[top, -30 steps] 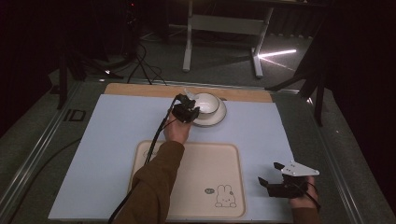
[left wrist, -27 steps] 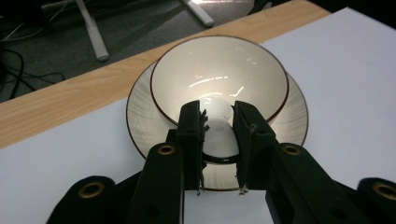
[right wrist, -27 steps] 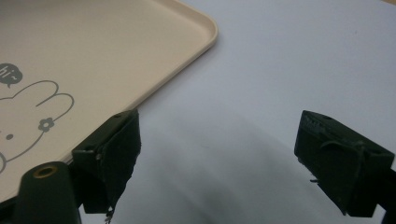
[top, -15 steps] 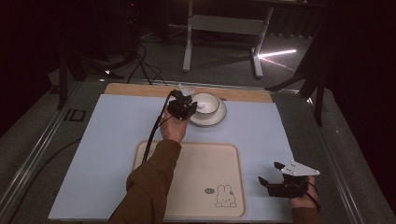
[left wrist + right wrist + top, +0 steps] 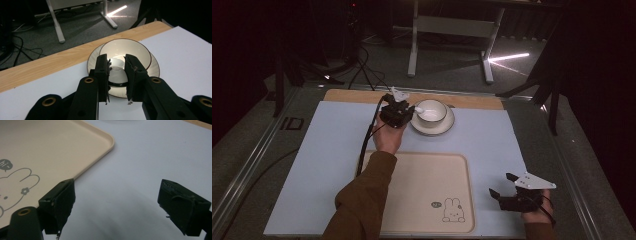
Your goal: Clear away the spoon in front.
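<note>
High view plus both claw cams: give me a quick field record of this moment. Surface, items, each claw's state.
surface: pale blue mat on a wood-edged table
tray: beige tray with a rabbit print, near edge of the mat, nothing on it
bowl: white bowl sitting on a saucer, far edge of the mat
spoon: white spoon, its handle out over the bowl's rim, its end between the left claw's jaws
left claw: left claw shut on the spoon handle
right claw: right claw open, holding nothing, low by the tray's right edge
</note>
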The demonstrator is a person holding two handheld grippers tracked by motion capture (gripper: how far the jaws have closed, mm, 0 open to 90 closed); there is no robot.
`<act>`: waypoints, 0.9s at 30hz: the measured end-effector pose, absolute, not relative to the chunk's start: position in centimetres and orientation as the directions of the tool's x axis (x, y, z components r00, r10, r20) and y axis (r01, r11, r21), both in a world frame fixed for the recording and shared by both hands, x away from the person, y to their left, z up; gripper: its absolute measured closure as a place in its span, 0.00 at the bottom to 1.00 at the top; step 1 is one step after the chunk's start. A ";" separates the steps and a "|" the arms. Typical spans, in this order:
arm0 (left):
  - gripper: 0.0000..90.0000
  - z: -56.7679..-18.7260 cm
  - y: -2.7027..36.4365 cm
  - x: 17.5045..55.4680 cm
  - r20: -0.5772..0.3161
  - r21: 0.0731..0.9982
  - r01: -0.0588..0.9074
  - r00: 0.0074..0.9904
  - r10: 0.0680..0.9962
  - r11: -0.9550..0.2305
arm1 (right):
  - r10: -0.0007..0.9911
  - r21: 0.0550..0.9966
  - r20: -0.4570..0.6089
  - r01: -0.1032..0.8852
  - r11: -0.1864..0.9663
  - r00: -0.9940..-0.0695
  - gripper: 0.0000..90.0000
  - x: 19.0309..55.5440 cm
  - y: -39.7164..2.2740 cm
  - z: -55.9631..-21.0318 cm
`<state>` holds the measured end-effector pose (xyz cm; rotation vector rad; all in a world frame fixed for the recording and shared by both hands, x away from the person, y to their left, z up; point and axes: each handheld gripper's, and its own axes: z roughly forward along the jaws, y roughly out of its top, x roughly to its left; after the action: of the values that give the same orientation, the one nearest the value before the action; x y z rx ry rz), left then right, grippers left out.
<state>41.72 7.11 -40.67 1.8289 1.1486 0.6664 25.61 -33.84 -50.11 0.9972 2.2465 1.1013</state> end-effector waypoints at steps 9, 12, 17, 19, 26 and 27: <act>0.82 -40.0 10.0 40.0 -0.023 0.880 0.445 0.392 0.920 -0.168 | 0.771 0.823 -0.077 0.396 0.407 -0.633 0.16 25.5 -34.0 -49.9; 0.82 -40.0 10.8 39.5 -0.032 0.884 0.442 0.382 0.924 -0.152 | 0.774 0.829 -0.078 0.391 0.401 -0.628 0.16 25.4 -34.0 -49.7; 0.82 -40.0 11.9 38.4 -0.048 0.892 0.434 0.374 0.926 -0.129 | 0.772 0.850 -0.077 0.363 0.382 -0.631 0.16 25.1 -34.0 -49.4; 0.82 -40.1 12.3 38.0 -0.047 0.894 0.430 0.368 0.929 -0.126 | 0.775 0.859 -0.078 0.352 0.372 -0.627 0.16 24.9 -34.0 -49.2; 0.82 -40.1 13.2 36.6 -0.053 0.904 0.414 0.351 0.935 -0.105 | 0.783 0.886 -0.071 0.322 0.335 -0.618 0.16 24.5 -34.2 -48.6; 0.82 -40.1 13.4 36.3 -0.053 0.906 0.411 0.349 0.936 -0.102 | 0.783 0.888 -0.069 0.319 0.330 -0.618 0.16 24.5 -34.2 -48.6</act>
<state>36.33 13.39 -40.11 1.6880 1.2147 0.7112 24.46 -34.20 -48.59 0.9661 2.1056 1.2400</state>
